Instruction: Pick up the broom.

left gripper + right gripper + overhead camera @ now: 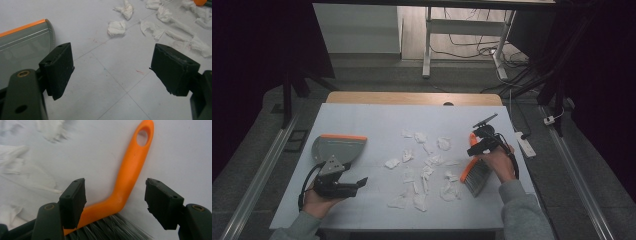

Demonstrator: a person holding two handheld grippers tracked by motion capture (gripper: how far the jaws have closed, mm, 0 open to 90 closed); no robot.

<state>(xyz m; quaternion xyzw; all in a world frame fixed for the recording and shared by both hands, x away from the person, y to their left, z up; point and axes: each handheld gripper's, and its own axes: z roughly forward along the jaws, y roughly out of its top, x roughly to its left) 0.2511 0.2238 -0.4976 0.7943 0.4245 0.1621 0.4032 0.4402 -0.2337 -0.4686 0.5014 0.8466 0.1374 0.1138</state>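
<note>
A hand brush lies at the right of the table, with grey bristles and an orange handle. My right gripper hangs over that handle. In the right gripper view, my right gripper has its jaws open on either side of the handle's bend, and the pads do not touch it. A grey dustpan with an orange lip sits at the left. My left gripper stands open just in front of it, with nothing between its jaws. In the left gripper view, my left gripper shows the dustpan at the left.
Several crumpled white paper scraps are scattered over the middle of the white table sheet, between dustpan and brush. Some scraps lie ahead of the left gripper. Others lie left of the brush handle. A power strip sits off the right edge.
</note>
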